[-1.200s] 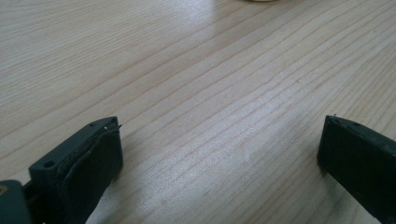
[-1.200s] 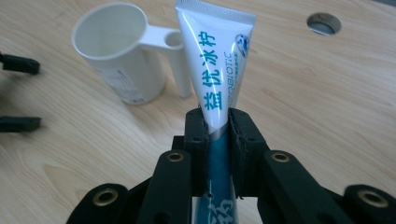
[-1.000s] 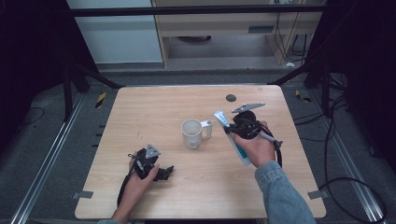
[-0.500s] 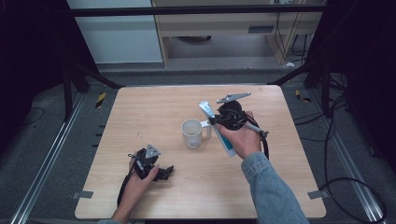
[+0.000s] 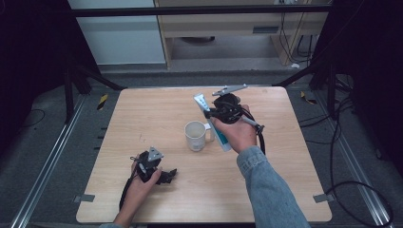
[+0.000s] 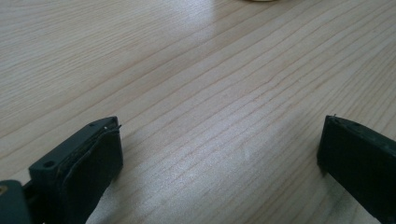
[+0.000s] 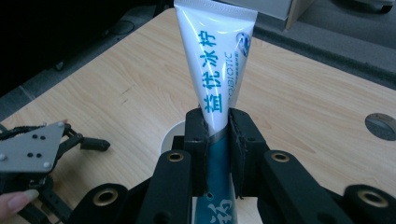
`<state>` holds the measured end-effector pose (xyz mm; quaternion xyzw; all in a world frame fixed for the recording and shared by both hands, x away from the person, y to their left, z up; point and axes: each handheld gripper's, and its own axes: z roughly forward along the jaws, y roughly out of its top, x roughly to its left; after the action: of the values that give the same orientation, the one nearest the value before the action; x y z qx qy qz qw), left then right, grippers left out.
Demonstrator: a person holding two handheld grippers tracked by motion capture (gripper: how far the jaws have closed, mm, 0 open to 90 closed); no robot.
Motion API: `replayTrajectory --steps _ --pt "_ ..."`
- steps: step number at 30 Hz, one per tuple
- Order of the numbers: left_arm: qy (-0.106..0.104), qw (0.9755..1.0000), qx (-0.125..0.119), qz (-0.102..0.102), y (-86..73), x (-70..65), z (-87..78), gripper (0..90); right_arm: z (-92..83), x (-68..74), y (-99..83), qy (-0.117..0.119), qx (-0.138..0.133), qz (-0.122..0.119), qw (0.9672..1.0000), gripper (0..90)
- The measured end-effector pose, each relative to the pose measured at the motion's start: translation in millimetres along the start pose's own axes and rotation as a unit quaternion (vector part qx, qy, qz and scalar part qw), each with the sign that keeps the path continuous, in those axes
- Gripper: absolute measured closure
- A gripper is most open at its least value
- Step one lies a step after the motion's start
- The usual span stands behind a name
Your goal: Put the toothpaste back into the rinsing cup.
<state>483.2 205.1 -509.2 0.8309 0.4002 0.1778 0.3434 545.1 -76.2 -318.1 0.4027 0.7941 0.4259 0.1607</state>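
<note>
Since a second before, the right claw (image 5: pixel 212 113), pinching the toothpaste tube (image 7: pixel 215 65), moved over the mug (image 5: pixel 195 135); the left claw (image 6: pixel 219 154) rested spread on the worktop (image 5: pixel 142 114).

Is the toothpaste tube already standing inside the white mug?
No, the toothpaste tube is clamped in the right gripper, held in the air beside the white mug.

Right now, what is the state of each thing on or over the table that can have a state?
Toothpaste tube: clamped, lifted off the table, above the mug.
Mug: upright on the table, handle toward the right hand.
Right gripper: shut on the tube.
Left gripper: open, nothing between its jaws, low over the table.
</note>
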Motion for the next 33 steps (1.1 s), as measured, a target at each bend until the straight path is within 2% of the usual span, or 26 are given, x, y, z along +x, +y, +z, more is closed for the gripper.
replayTrajectory --steps 5,14,21,33 --pt "-0.001 1.0000 0.001 0.000 0.1 0.1 -0.1 0.0 2.4 1.5 7.5 -0.003 -0.021 0.003 0.9998 78.7" --pt "-0.001 1.0000 0.001 0.000 0.2 0.2 -0.1 0.0 10.2 5.4 14.9 -0.001 -0.030 0.004 0.9995 78.7" --pt "-0.001 1.0000 0.001 0.001 0.4 0.4 0.1 0.0 15.7 3.1 23.0 -0.005 -0.050 0.010 0.9987 78.6" --pt "-0.001 1.0000 0.001 0.001 0.4 0.4 0.1 0.0 23.5 3.1 24.5 -0.009 -0.064 0.018 0.9977 78.7"
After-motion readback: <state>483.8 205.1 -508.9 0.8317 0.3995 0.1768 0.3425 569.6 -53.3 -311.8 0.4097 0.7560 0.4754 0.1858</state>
